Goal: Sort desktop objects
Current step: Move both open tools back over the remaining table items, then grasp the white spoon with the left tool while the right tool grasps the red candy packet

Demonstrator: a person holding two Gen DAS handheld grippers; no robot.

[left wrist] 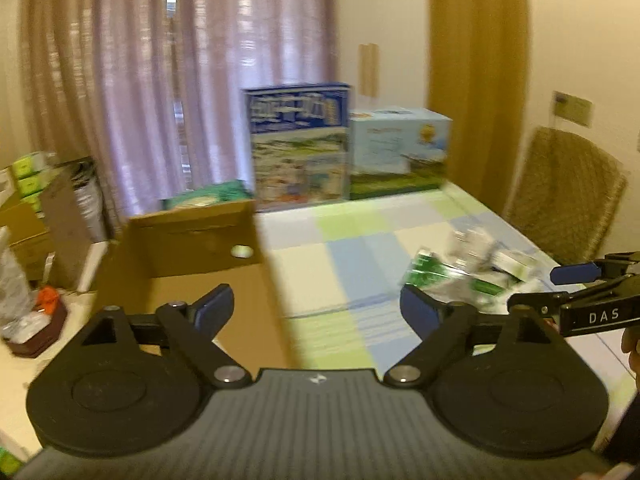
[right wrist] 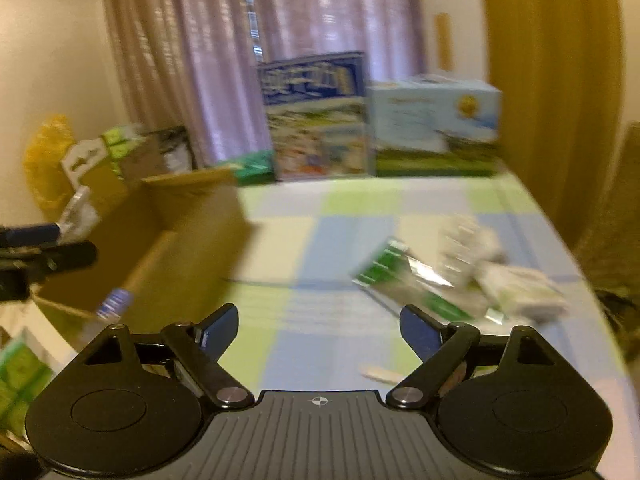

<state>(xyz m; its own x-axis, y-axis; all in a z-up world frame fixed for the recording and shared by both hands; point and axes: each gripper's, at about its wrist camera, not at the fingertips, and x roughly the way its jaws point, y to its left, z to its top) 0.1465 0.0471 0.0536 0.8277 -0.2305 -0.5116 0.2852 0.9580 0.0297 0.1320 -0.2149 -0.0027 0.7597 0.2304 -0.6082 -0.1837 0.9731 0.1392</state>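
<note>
- Hovering over the table, left gripper (left wrist: 317,308) has both blue-padded fingers spread wide, nothing between them; it fills the lower part of the left wrist frame.
- Right gripper (right wrist: 319,327) is likewise spread wide and holds nothing, low in the right wrist frame, above the checked tablecloth (right wrist: 340,240).
- Each gripper shows up in the other's view: right one pokes in at the right edge of the left frame, left one at the left edge of the right frame.
- Both frames are motion-blurred, so small detail is unreliable.
- Pile of packets (left wrist: 468,272) sits right of centre in the left frame, on the cloth; green-and-white wrappers, some clear film, a pale box among them. Same pile lies centre-right in the right frame (right wrist: 460,280), just beyond the right finger.
- Open cardboard box (left wrist: 192,248) is left of centre in the left frame, at the table's left edge, flaps up; inside looks bare as far as I can see.
- Two printed cartons stand upright at the far edge, upper centre: a taller blue carton (left wrist: 298,144) and, touching it on the right, a light-blue carton (left wrist: 400,152).
- Small pale stick (right wrist: 382,374) lies on the cloth, lower centre of the right frame; cannot tell what it is.
- Wicker chair (left wrist: 568,200) is at the right edge of the left frame.
</note>
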